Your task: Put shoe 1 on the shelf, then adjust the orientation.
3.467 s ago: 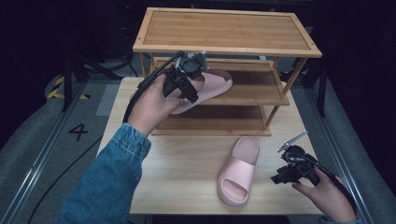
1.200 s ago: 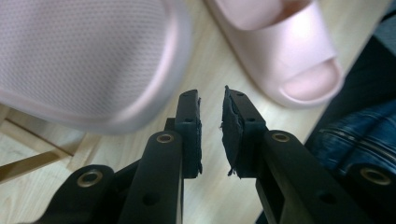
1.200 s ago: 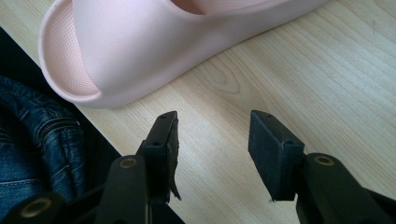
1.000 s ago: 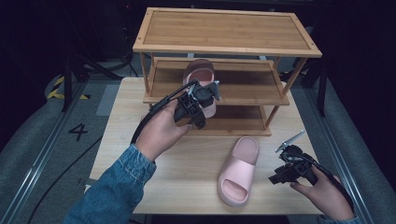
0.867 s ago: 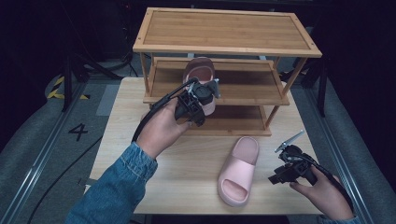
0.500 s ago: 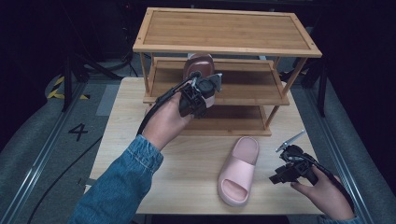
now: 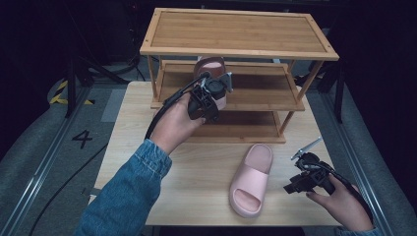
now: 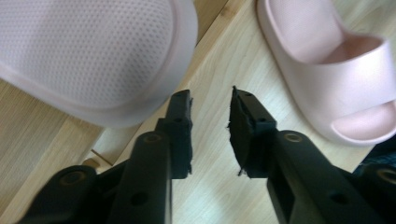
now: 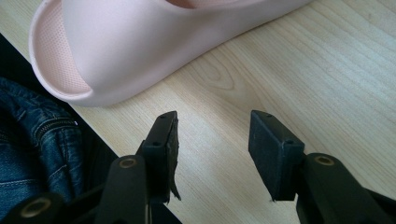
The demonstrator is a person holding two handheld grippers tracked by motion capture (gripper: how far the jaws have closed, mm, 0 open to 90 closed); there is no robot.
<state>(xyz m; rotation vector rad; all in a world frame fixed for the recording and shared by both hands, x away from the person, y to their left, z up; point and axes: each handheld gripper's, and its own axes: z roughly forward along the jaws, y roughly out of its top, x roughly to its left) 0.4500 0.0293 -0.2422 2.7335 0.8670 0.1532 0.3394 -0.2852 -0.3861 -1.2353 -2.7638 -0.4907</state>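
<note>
One pink slipper lies lengthwise on the middle shelf of a wooden shoe rack, its heel toward me. My left gripper hovers just in front of that heel. In the left gripper view the left gripper is open and holds nothing, with the slipper's heel just beyond its left jaw. The second pink slipper rests on the table at the front right. My right gripper stands open beside it, low over the wood. The right gripper has the slipper's open end just ahead of it.
The rack stands at the back of the light wooden table and has three shelves; the top and bottom ones are bare. A denim sleeve reaches across the table's left half. Dark floor with cables surrounds the table.
The left gripper turned the first slipper lengthwise onto the middle shelf, pushed it in, then let go and now stands open just off its heel. The right hand has stayed still.
</note>
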